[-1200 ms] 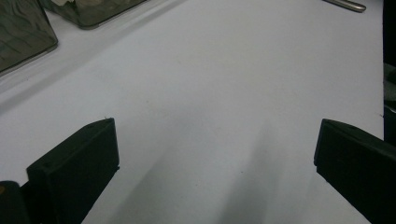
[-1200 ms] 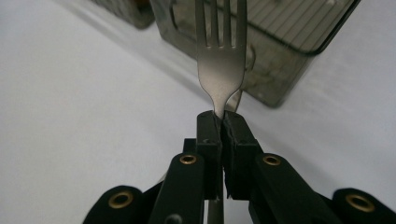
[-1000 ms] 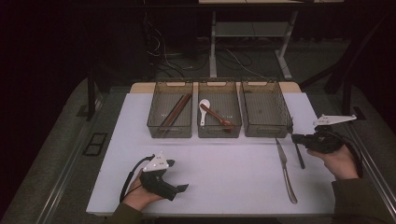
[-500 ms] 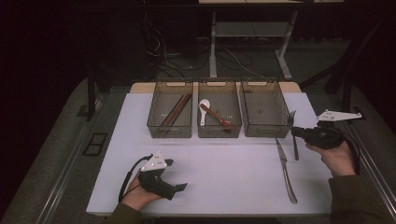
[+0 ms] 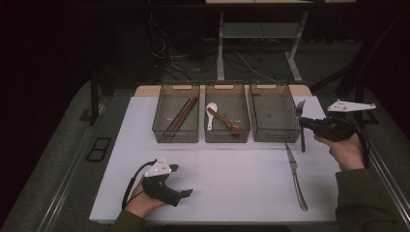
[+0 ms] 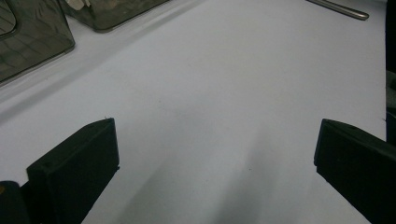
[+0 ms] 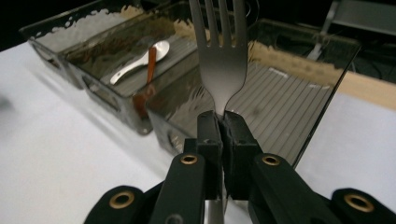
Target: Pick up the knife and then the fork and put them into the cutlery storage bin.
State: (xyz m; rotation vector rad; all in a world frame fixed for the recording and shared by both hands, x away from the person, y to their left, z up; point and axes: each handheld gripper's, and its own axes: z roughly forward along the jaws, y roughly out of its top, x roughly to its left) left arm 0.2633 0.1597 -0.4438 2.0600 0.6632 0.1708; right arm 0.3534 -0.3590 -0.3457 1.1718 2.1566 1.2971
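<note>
Dark room beyond; white table [image 5: 232, 183] under the high view, its far edge carrying three smoky trays in a row. Left tray [image 5: 176, 113] with brown chopsticks [image 5: 181, 116]; middle tray [image 5: 227, 113] with white spoon [image 5: 211, 113] and brown spoon [image 5: 225, 121]; right tray [image 5: 273, 113] apparently bare, contents hard to judge through tinted walls. Right gripper [image 5: 303, 123] raised just beside the right tray, clamped on a fork [image 5: 301, 125], tines up, handle hanging toward the table. Knife [image 5: 296, 176] flat on the table below, well apart from the fork. Left gripper [image 5: 181, 181] resting near the front edge, jaws spread wide, nothing between. Both forearms cut off at the bottom edge.

Left gripper view: bare white table between two black jaws set far apart; tray corners cropped at top left; knife handle [image 6: 338, 8] cut off at top right.

Right gripper view: jaws pressed together on the fork neck [image 7: 219, 60], tines clipped by the top edge, handle hidden behind the jaws. Right tray [image 7: 280, 102] directly behind; white spoon [image 7: 140, 60] farther left, brown spoon partly obscured by tray wall.
</note>
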